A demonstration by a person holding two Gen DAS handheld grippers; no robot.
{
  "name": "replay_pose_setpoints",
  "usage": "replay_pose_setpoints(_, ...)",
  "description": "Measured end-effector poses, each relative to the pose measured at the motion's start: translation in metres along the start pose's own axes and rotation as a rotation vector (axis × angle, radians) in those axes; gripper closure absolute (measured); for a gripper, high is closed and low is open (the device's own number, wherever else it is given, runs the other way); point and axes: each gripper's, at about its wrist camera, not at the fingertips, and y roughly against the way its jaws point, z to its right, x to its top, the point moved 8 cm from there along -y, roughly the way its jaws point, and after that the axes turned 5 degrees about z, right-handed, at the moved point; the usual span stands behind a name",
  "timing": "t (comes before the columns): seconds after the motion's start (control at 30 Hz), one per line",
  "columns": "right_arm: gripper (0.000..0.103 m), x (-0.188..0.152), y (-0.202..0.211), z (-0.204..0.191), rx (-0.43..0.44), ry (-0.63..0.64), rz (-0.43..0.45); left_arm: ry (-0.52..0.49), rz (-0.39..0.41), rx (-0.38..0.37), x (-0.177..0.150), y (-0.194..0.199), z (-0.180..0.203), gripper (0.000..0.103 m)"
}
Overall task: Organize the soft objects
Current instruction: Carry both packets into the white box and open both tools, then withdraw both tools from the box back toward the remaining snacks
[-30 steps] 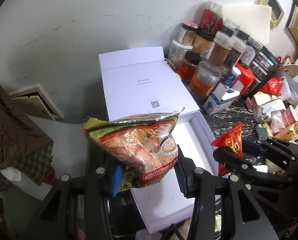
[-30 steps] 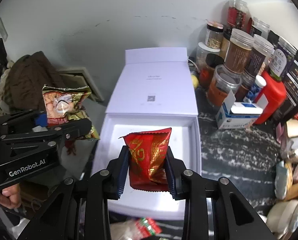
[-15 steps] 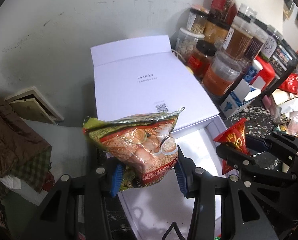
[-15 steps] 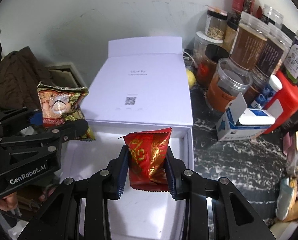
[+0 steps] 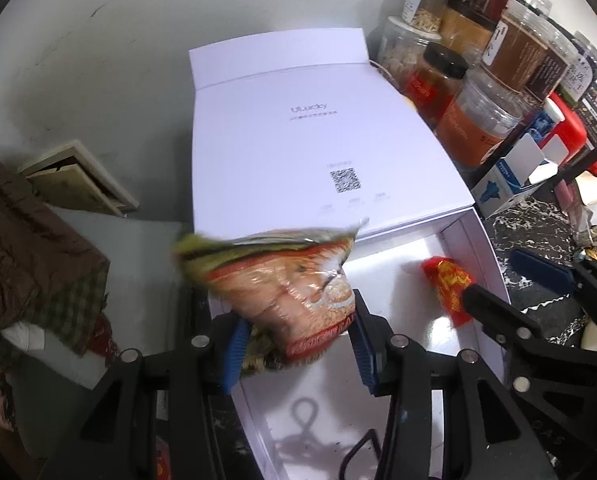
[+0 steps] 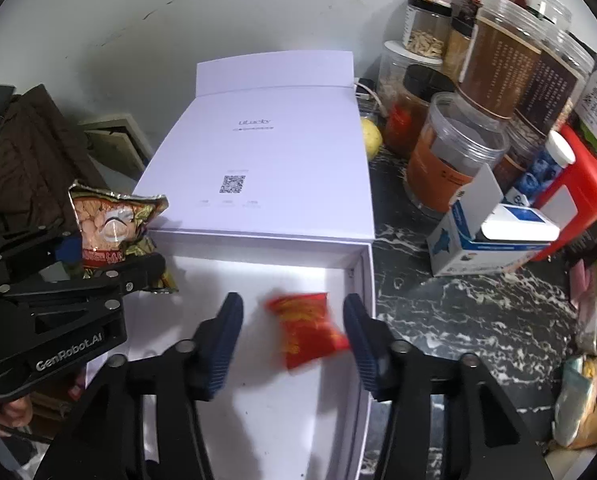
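**Red packet let go over the box; noodle packet loosening next**

A second ago the right gripper (image 6: 292, 336) was clamped on the small red snack packet (image 6: 306, 328) above the white box (image 6: 362, 280). Now its jaws are opening, standing well apart, and the blurred packet sits loose between them without either pad pressing on it, low over the bare floor near the box's right wall. One soft item is as good as stowed.

The left gripper (image 5: 296, 340) has come down with it to the box's left near corner. Its jaws are also starting to open, yet the orange noodle packet (image 5: 286, 292) is between the blue pads (image 5: 234, 344) and looks caught there, tilted and blurred, hanging over the box's left wall rather than squarely over the floor. A nudge rightward before full release would probably land it inside.

The lid (image 5: 298, 140) lies flat on the far side, out of the way.
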Motion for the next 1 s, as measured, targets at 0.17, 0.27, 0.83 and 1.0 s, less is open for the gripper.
replay_pose_setpoints(0.17, 0.047, -0.001, 0.015, 0.005, -0.023, 0.005, -0.002, 0.008, 0.033, 0.03, 0.004, 0.018, -0.003, 0.043)
replay_pose_setpoints(0.27, 0.047, 0.002, 0.03, 0.006, -0.029, 0.002, 0.011, 0.013, 0.048, 0.025, 0.009, 0.034, -0.002, 0.043)
replay_pose_setpoints(0.83, 0.047, 0.019, 0.148, -0.019, 0.009, 0.056, 0.169, 0.08, 0.192, 0.057, -0.001, 0.172, -0.001, 0.043)
replay_pose_setpoints(1.0, 0.047, 0.015, 0.195, -0.029, 0.031, 0.072, 0.226, 0.088, 0.24, 0.08, -0.015, 0.217, 0.002, 0.043)
